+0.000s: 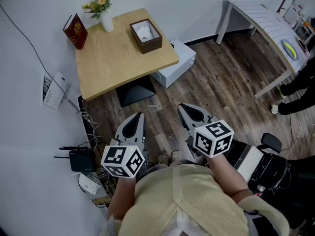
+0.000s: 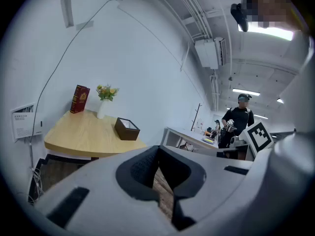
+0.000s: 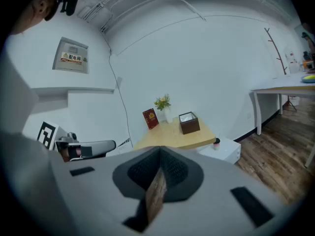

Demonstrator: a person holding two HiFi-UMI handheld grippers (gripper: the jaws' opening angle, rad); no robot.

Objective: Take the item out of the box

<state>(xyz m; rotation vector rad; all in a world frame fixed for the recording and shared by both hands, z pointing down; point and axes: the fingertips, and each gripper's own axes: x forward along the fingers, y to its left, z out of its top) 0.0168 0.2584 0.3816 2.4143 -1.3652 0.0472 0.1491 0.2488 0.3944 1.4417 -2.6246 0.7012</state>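
- Left gripper (image 1: 134, 124): clenched, nothing between the jaws; held low in front of the person, well short of the desk (image 1: 113, 58).
- Right gripper (image 1: 192, 113): likewise clenched and empty, beside the left one, over the wooden floor.
- Box (image 1: 146, 36): dark brown, open-topped, upright near the desk's far right corner.
- Item (image 1: 144, 32): pale, soft-looking, lying inside the box; its exact kind cannot be made out from here.
- Red book (image 1: 75, 31): stands at the far left corner, well apart from the box.
- Vase of flowers (image 1: 106, 21): on the far edge, between book and box.
- Step in hand, as judged: approach; nothing yet reached.
- Handling advice:
  - Come in along the bare near edge.
  - Part one gripper's jaws before they dip into the box.
  - Descend from straight above so the walls are not knocked.
  - The box looks light, so steady its outer wall with the other gripper.
  - Keep clear of the vase just to the left.
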